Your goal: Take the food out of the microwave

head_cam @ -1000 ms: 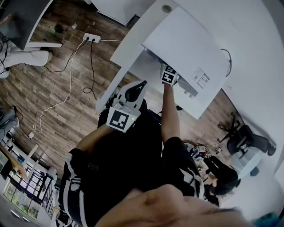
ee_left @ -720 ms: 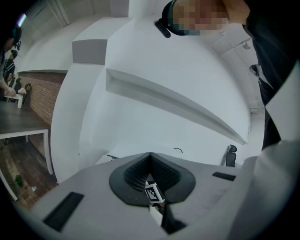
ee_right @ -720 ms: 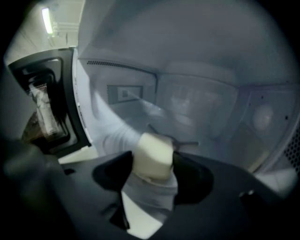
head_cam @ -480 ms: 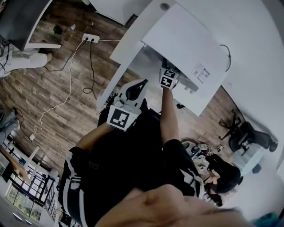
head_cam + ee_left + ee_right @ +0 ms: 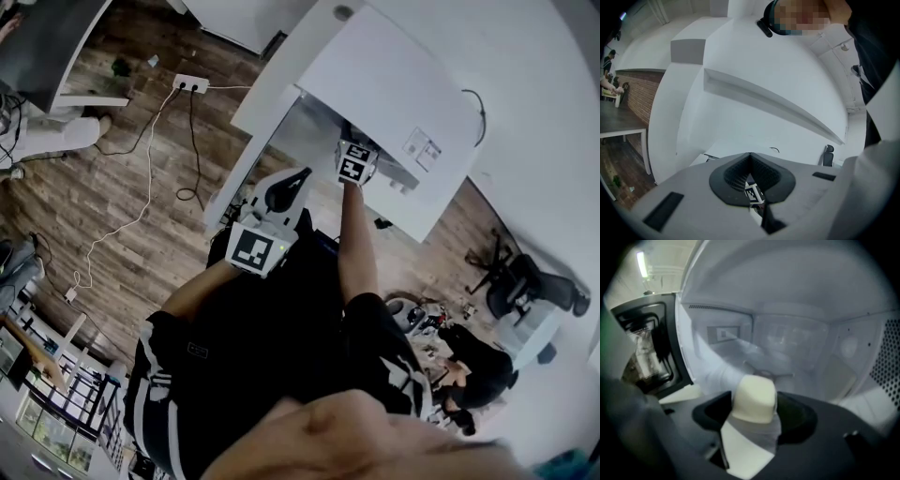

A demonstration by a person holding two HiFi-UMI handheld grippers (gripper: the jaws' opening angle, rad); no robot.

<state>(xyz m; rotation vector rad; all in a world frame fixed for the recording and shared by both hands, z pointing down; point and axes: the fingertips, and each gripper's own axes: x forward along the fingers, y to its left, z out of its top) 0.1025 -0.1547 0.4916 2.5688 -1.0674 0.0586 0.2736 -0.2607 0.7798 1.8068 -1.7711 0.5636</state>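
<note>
Reaching into the open microwave [image 5: 394, 94] with the right gripper [image 5: 355, 161]; clamped there on the food [image 5: 753, 398] — a pale cream, rounded block, pinched across its sides between the two dark jaws and seen against the white cavity [image 5: 801, 343]. Reads, as a judgement, like the withdrawal step: gripped already, but not yet clear of the opening. Holding the left gripper [image 5: 265, 228] low and back near the body; jaws together there, tips touching, with nothing between them, pointed up and away from the work.

To do this well: draw straight back along the line of the forearm, level, without twisting the wrist; hold the squeeze even — probably a soft piece, so enough to carry it, not enough to dent or split it. Mind the door [image 5: 647, 345], standing open at the left of the right gripper view; stay toward the middle of the opening so as not to clip the frame with food or jaw. Lift a little before pulling, to clear the front lip of the cavity floor. Pick a landing place beforehand, perhaps on the white table [image 5: 281, 70] beside the oven.
</note>
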